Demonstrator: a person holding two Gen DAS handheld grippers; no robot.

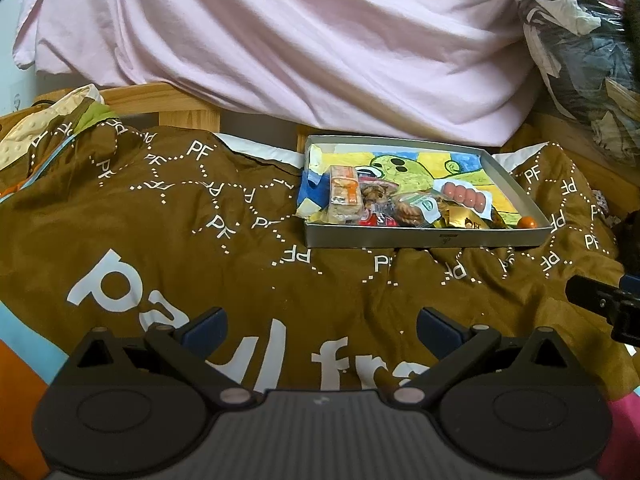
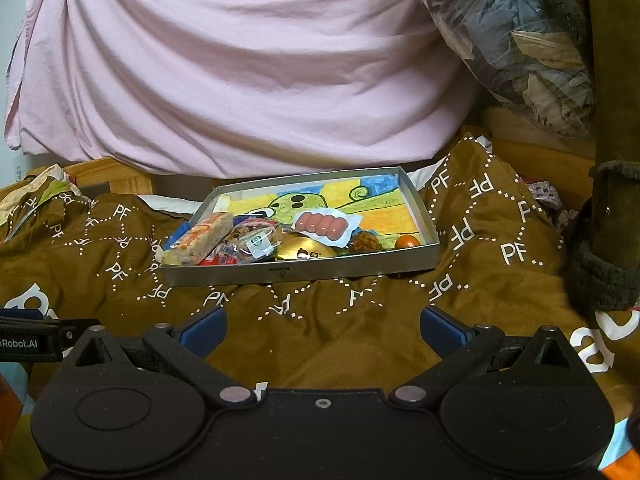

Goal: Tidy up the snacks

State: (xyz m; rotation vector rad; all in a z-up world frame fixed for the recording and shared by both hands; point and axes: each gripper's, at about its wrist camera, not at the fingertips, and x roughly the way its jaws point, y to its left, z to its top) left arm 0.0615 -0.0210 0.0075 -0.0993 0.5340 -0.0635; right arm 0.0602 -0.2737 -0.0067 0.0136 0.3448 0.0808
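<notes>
A shallow grey tray (image 1: 424, 238) (image 2: 304, 274) with a colourful cartoon drawing on its bottom lies on a brown blanket. Inside it, piled at the near side, are an orange-and-white wrapped bar (image 1: 343, 194) (image 2: 202, 238), a pack of pink sausages (image 1: 464, 194) (image 2: 322, 226), a gold pouch (image 1: 464, 220) (image 2: 306, 254), cookie packets (image 1: 412, 208) (image 2: 256, 240) and a small orange ball (image 1: 527, 222) (image 2: 407, 241). My left gripper (image 1: 320, 330) hovers open over the blanket, short of the tray. My right gripper (image 2: 322, 330) is also open and empty, just before the tray's front wall.
The brown printed blanket (image 1: 200, 248) (image 2: 480, 248) covers the surface. A pink sheet (image 1: 280, 40) (image 2: 240, 60) hangs behind the tray over a wooden frame (image 1: 172, 100). A clear bag of clothes (image 1: 580, 48) (image 2: 520, 32) sits at the back right. A dark knitted item (image 2: 604, 248) lies right.
</notes>
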